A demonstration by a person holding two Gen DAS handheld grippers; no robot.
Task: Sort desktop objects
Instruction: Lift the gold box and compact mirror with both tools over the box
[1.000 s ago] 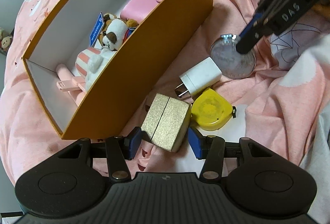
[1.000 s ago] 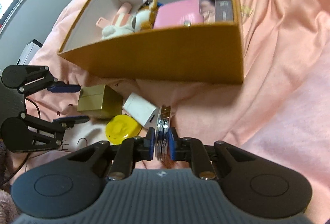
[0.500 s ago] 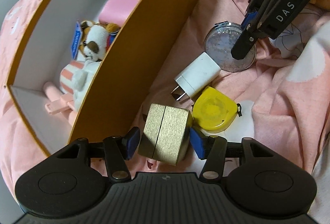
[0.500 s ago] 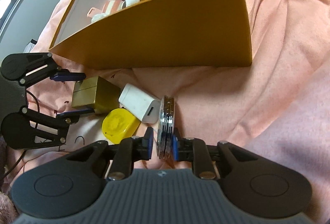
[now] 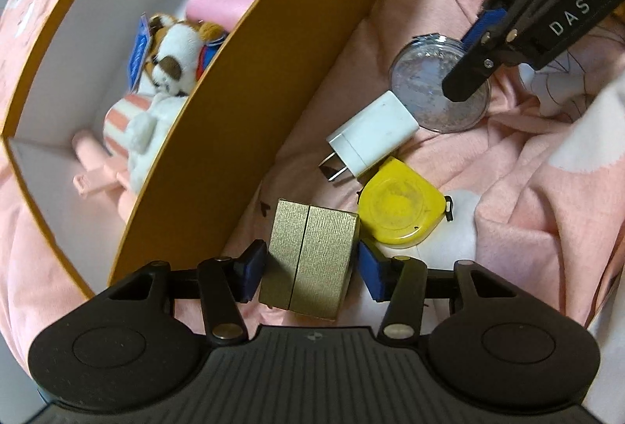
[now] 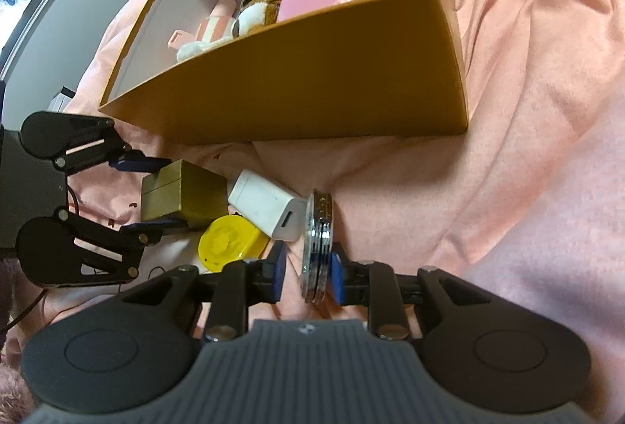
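Between left claw (image 5: 310, 269): gold box (image 5: 310, 260)

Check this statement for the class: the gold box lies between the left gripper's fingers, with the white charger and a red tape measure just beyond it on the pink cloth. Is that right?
Not quite. The tape measure is yellow, not red, as the left wrist view shows. The rest holds: the gold box lies between the left gripper's fingers, and the white charger lies just beyond it on the pink cloth.
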